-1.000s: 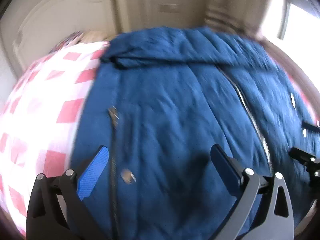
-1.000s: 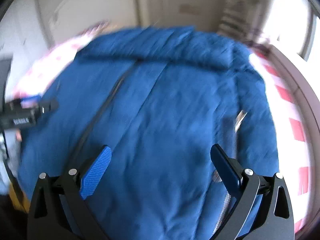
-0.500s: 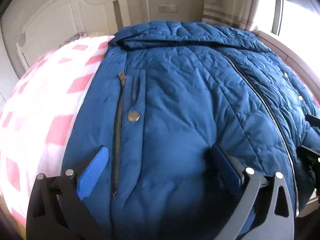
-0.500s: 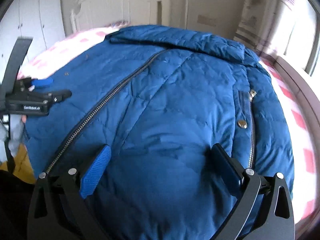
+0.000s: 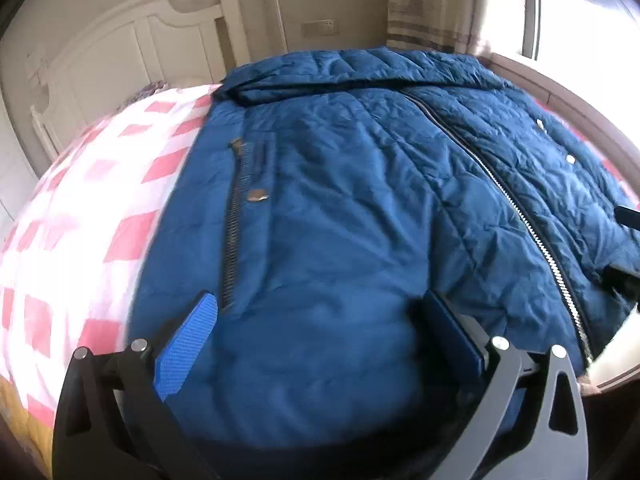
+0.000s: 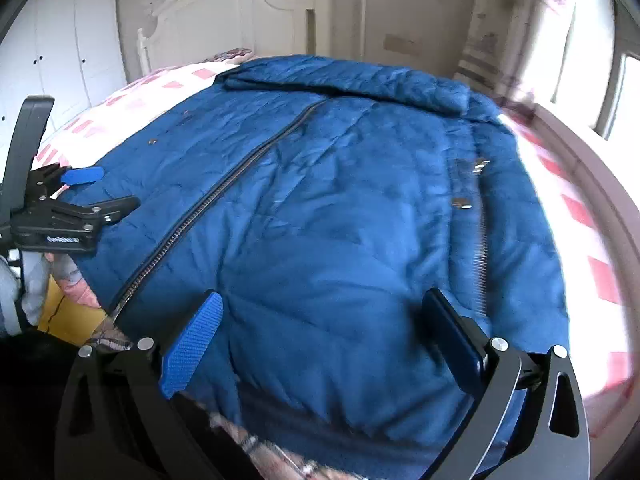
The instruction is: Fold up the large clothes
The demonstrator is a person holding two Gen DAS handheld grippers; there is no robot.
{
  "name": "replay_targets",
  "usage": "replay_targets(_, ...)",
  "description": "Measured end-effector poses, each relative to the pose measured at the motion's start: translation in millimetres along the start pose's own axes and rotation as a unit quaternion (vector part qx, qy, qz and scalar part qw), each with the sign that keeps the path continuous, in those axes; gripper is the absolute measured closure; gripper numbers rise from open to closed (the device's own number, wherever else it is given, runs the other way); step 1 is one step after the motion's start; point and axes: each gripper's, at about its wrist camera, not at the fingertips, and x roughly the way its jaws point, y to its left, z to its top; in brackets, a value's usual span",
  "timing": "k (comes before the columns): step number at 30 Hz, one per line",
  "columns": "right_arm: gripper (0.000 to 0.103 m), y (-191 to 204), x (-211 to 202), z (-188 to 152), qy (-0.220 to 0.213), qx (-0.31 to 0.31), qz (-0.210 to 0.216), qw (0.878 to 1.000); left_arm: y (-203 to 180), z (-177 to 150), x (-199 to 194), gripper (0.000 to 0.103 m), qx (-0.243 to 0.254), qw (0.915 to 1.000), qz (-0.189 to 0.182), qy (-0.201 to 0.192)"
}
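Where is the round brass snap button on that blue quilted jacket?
In the left wrist view, the snap button sits left of centre on the blue quilted jacket, just right of the pocket zipper.

jacket [image 5: 340,208] lies flat on the bedspread [image 5: 92,208], collar toward headboard [image 6: 224,20] | left gripper [image 5: 320,336] and right gripper [image 6: 324,332] over its near hem (jaws spread) | window [image 5: 580,20] to the right
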Motion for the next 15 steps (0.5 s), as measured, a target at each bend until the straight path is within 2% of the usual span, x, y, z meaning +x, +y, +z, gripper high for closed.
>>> replay_targets(5,0.006,-59,-31,-25,-0.029,0.092,-0.051,0.994,55,-16,-24,0.002,-0.077,0.9961,0.029,-0.031)
replay_targets(9,0.006,-108,-37,-54,-0.024,0.194,-0.026,0.980,90,-24,-13,0.002,-0.130,0.9912,0.025,-0.002)
replay_targets(11,0.006,-118,-32,-62,-0.023,0.212,-0.023,0.977,95,-26,-3,0.002,-0.146,0.9892,0.005,0.016)
replay_targets(13,0.014,-118,-27,-63,-0.023,0.215,-0.021,0.976,94,-26,1,0.002,-0.153,0.9881,-0.008,0.018)
replay_targets(15,0.018,-112,-21,-59,-0.021,0.208,-0.007,0.978,83,-23,2,0.002,-0.137,0.9904,-0.012,0.016)
